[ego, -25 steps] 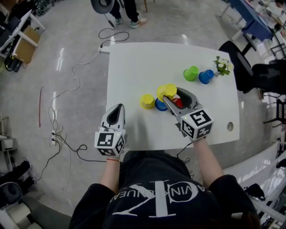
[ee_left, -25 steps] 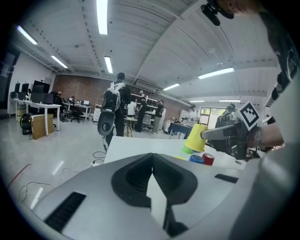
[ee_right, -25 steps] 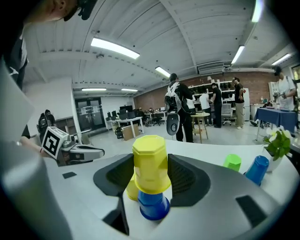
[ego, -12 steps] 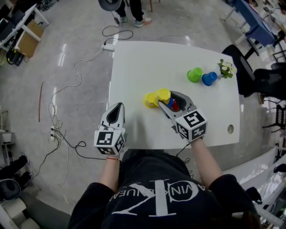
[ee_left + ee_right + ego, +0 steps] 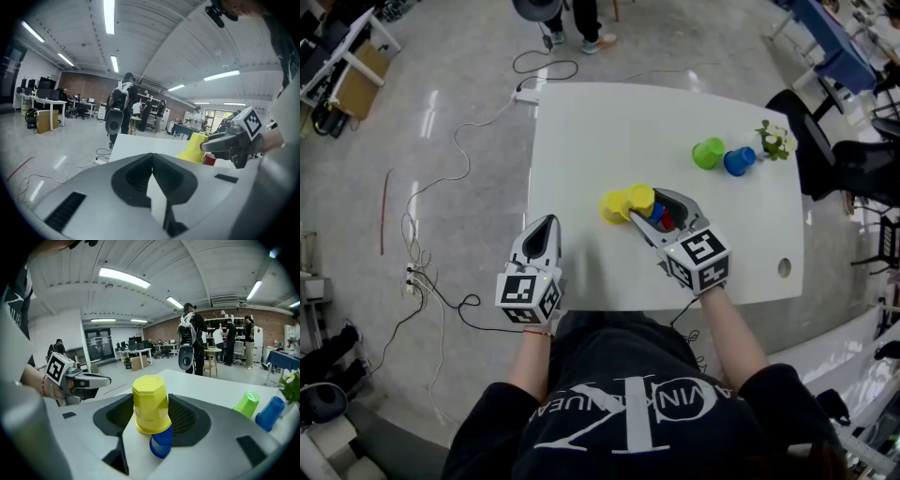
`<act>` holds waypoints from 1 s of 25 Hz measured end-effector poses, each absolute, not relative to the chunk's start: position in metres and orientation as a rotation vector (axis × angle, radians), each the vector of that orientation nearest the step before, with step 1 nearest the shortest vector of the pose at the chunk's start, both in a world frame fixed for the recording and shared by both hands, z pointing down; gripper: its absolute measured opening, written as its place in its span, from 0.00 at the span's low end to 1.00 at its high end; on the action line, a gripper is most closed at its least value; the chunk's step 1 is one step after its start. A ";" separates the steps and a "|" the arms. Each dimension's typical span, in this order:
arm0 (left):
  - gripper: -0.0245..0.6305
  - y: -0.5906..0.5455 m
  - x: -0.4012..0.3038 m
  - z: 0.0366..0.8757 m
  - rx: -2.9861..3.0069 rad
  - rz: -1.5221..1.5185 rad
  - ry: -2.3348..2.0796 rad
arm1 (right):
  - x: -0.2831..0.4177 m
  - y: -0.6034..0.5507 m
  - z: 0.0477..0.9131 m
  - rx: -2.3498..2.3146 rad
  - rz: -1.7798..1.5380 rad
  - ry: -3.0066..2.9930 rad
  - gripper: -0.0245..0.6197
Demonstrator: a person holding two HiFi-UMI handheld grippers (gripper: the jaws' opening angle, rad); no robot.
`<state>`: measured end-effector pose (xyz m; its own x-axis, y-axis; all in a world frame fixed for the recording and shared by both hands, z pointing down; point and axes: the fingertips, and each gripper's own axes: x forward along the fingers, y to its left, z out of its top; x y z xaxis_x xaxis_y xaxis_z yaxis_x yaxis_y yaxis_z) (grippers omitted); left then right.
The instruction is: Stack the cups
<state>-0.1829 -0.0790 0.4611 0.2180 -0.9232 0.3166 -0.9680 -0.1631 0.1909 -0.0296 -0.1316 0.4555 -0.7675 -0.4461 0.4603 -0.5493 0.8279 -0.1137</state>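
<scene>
My right gripper (image 5: 645, 203) is shut on an upside-down yellow cup (image 5: 150, 404) near the middle of the white table (image 5: 581, 141). A blue cup (image 5: 161, 442) pokes out from under that yellow cup, between the jaws. A red cup (image 5: 667, 221) lies further back inside the jaws. A second yellow cup (image 5: 615, 207) stands on the table, touching the held one on its left. A green cup (image 5: 707, 153) and another blue cup (image 5: 735, 161) lie at the far right. My left gripper (image 5: 547, 225) is shut and empty, low over the table's near left edge.
A small potted plant (image 5: 773, 141) stands beside the far blue cup. Cables (image 5: 441, 187) trail over the floor left of the table. A dark chair (image 5: 787, 103) sits at the right side. A person (image 5: 572, 14) stands beyond the far edge.
My right gripper has moved left and a little down with the yellow cup, bringing it against the second yellow cup. The left gripper has stayed put.
</scene>
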 end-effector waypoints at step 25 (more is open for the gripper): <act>0.04 -0.112 -0.156 0.462 2.209 0.215 -1.690 | 0.021 -0.134 0.435 0.758 0.365 -2.644 0.47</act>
<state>-0.1562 -0.1125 0.4618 0.2769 -0.9034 0.3274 -0.9566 -0.2271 0.1824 0.0206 -0.1336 0.4346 -0.7890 -0.4564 0.4113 -0.5508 0.8220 -0.1445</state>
